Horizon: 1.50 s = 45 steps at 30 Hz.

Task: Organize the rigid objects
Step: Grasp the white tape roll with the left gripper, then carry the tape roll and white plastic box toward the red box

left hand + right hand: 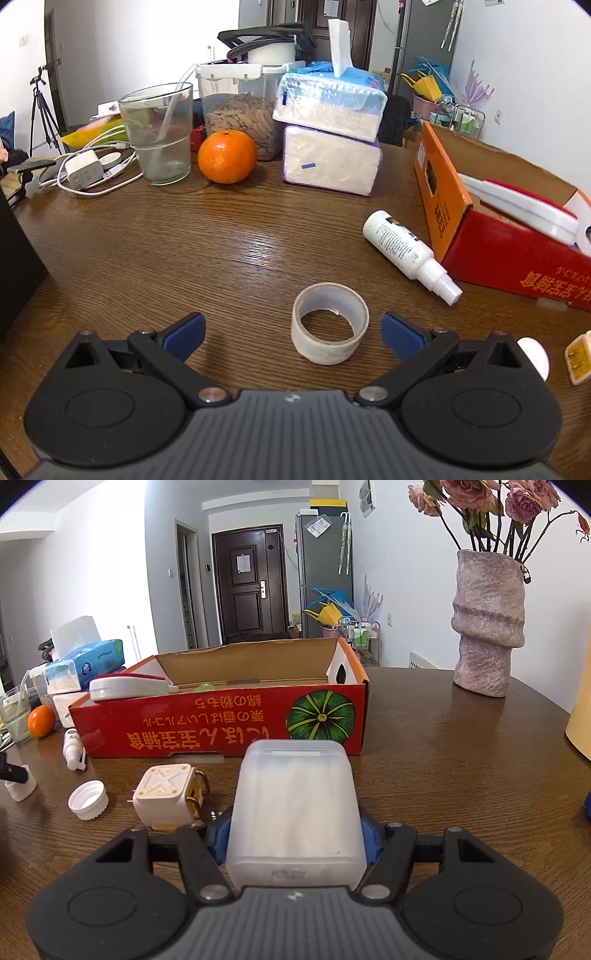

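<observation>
Your right gripper (295, 834) pinches a frosted case (295, 808) between its blue pads, short of the red box (221, 723), while your left gripper (291, 332) stands spread wide over the table (184, 251), the tape roll (330, 323) lying just ahead between its fingers, untouched.

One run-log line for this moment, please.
left hand-held gripper: open, near cream tape roll | right hand-held gripper: shut on translucent white plastic box | red cardboard box: open
</observation>
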Motion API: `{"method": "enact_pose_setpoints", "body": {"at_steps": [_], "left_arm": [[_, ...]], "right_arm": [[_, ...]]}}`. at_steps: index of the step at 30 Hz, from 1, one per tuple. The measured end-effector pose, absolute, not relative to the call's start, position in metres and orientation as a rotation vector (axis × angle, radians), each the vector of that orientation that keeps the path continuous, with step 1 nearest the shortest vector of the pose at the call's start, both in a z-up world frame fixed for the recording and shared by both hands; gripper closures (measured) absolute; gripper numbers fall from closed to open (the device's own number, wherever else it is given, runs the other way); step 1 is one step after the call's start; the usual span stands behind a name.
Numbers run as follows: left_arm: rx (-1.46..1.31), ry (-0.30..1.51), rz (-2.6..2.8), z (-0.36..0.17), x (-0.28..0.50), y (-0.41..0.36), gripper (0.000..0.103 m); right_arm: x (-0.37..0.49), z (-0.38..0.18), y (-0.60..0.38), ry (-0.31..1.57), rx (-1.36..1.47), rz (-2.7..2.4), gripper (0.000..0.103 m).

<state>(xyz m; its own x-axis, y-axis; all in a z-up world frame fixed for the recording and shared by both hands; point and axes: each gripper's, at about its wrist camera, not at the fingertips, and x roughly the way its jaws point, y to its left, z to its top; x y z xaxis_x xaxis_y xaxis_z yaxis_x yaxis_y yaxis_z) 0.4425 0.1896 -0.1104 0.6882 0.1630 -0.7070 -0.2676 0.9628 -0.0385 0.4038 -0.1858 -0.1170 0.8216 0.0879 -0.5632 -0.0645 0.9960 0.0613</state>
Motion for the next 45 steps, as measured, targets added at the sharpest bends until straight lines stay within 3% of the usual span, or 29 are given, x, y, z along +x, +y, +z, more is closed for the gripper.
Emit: {"method": "enact_pose_setpoints", "body": {"at_steps": [4, 7, 10, 12, 26, 45], "left_arm": [[-0.129, 0.765, 0.238, -0.115, 0.444, 0.186, 0.000], [-0.119, 0.751, 0.231, -0.116, 0.443, 0.184, 0.007], [-0.118, 0.754, 0.206, -0.117, 0.445, 0.183, 0.031], [-0.090, 0.743, 0.195, -0.117, 0.443, 0.180, 0.059], [-0.112, 0.646, 0.181, -0.094, 0.428, 0.172, 0.060], [-0.092, 0.553, 0.093, -0.053, 0.429, 0.093, 0.060]], "right_arm": [[0.403, -0.117, -0.185, 0.598, 0.038, 0.080, 0.039], [0.402, -0.117, -0.185, 0.595, 0.037, 0.077, 0.039], [0.401, -0.117, -0.184, 0.592, 0.035, 0.075, 0.039], [0.401, -0.117, -0.184, 0.590, 0.034, 0.073, 0.039], [0.397, -0.115, -0.185, 0.565, 0.047, 0.079, 0.039], [0.404, -0.072, -0.185, 0.444, 0.073, 0.119, 0.039]]}}
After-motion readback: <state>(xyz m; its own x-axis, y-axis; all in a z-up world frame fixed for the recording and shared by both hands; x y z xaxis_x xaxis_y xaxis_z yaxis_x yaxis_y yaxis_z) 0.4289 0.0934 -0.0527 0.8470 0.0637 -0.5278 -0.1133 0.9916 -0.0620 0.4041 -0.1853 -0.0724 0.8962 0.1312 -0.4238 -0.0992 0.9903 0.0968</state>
